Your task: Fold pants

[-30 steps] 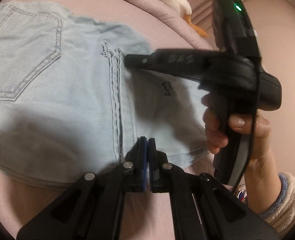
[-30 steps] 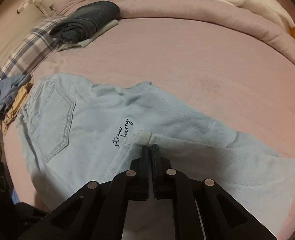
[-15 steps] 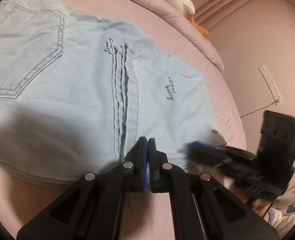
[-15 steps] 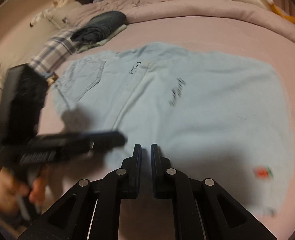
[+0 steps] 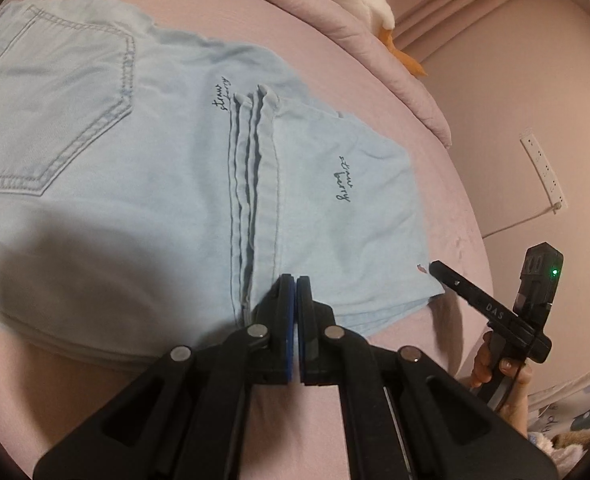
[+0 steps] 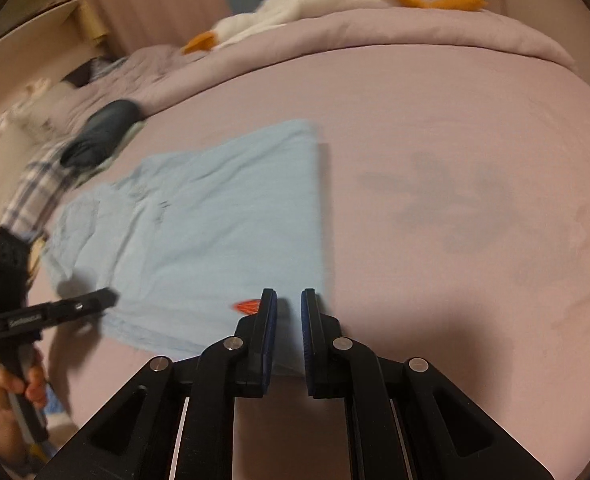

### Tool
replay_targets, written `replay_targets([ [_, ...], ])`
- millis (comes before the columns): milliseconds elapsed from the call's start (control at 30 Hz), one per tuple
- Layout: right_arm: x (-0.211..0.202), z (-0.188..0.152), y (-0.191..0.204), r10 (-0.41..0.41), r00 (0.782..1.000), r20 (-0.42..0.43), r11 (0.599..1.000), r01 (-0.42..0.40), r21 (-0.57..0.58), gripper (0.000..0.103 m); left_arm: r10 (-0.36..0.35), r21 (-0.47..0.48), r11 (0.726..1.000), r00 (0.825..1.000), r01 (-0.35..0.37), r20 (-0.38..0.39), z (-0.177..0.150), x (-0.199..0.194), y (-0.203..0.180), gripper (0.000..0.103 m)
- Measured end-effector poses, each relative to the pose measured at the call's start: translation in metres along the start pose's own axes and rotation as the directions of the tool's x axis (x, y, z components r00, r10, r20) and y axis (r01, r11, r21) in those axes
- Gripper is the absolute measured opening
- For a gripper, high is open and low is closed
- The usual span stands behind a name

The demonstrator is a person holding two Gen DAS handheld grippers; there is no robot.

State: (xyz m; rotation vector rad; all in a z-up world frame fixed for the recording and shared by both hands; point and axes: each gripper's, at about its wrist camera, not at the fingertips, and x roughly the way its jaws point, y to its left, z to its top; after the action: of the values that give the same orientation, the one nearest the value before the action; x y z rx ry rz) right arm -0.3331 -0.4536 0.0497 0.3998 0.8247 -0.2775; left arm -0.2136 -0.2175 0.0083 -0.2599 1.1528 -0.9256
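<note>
Pants half-folded, both grippers at the near edge

Denim pants (image 5: pixel 143 208), pale blue, lie flat on the pink bed sheet (image 5: pixel 375 64), legs already doubled back so the hems stack beside the back pocket. Left gripper (image 5: pixel 295 292) is clenched, its tips at the near edge of the fabric by the stacked hems, apparently pinning the layers so they cannot slide; whether cloth sits between the pads I cannot tell. Right gripper (image 6: pixel 288 300) hovers over the folded corner with jaws slightly parted and nothing pinched, placed, I judge, to take that corner for the next fold.

From the left wrist, the "straw berry" lettering, the pocket stitching and a wall power strip (image 5: pixel 543 172) at three o'clock are plain. From the right wrist, blurred, come the goose plush (image 6: pixel 315 4) at twelve, piled clothes (image 6: pixel 99 136) at ten, and the red strawberry mark (image 6: pixel 247 306) just beside the jaws.
</note>
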Motion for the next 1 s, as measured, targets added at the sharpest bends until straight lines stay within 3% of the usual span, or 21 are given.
replay_targets([
  [33, -0.003, 0.003, -0.001, -0.008, 1.000, 0.006, 1.000, 0.008, 0.008, 0.009, 0.002, 0.005, 1.000, 1.000, -0.002, 0.003, 0.000, -0.002, -0.002, 0.004],
  [67, -0.006, 0.007, 0.000, 0.004, 1.000, 0.018, 1.000, -0.004, 0.010, 0.009, 0.000, 0.014, 1.000, 1.000, 0.000, 0.006, 0.002, -0.006, -0.007, 0.010],
  [100, -0.009, 0.011, 0.003, 0.024, 0.999, 0.041, 1.000, -0.025, 0.004, 0.009, 0.000, 0.027, 1.000, 1.000, 0.000, 0.017, 0.005, -0.008, -0.011, 0.022],
  [167, -0.009, 0.020, 0.014, 0.049, 0.996, 0.071, 0.999, -0.048, -0.016, 0.009, -0.006, 0.064, 0.998, 0.999, 0.003, 0.050, 0.014, -0.014, -0.022, 0.030],
  [300, 0.004, 0.030, 0.037, 0.095, 0.993, 0.074, 0.994, -0.091, -0.059, 0.009, -0.026, 0.128, 0.992, 0.998, 0.018, 0.065, 0.045, -0.005, -0.044, 0.031],
  [433, 0.026, 0.041, 0.062, 0.094, 0.993, 0.070, 0.989, -0.085, -0.125, 0.009, -0.054, 0.147, 0.988, 0.998, 0.051, 0.014, 0.073, 0.037, -0.055, 0.030],
  [567, 0.032, 0.044, 0.054, 0.118, 0.991, 0.061, 0.988, -0.111, -0.106, 0.009, 0.097, 0.144, 0.985, 0.995, -0.091, -0.036, 0.092, 0.093, -0.046, 0.025],
  [667, 0.045, 0.030, 0.050, 0.065, 0.998, -0.001, 0.988, -0.065, -0.139, 0.009, 0.107, 0.116, 0.988, 0.994, -0.105, -0.012, 0.102, 0.096, -0.036, 0.013],
  [733, 0.038, 0.017, 0.054, 0.060, 0.998, 0.022, 0.980, -0.055, -0.190, 0.009, 0.097, 0.101, 0.990, 0.995, -0.095, -0.022, 0.105, 0.095, -0.031, 0.010],
  [833, 0.018, 0.002, 0.044, 0.096, 0.995, -0.020, 0.978, -0.098, -0.186, 0.009, 0.074, 0.089, 0.993, 0.997, -0.072, -0.023, 0.108, 0.091, -0.028, 0.006],
  [933, 0.004, -0.004, 0.025, 0.143, 0.988, -0.058, 0.982, -0.149, -0.116, 0.009, 0.053, 0.076, 0.996, 0.998, -0.051, -0.019, 0.102, 0.072, -0.022, 0.022],
  [1000, -0.008, -0.009, 0.021, 0.140, 0.988, -0.060, 0.983, -0.146, -0.114, 0.009, 0.038, 0.064, 0.997, 0.999, -0.039, 0.020, 0.087, 0.046, -0.014, 0.044],
])
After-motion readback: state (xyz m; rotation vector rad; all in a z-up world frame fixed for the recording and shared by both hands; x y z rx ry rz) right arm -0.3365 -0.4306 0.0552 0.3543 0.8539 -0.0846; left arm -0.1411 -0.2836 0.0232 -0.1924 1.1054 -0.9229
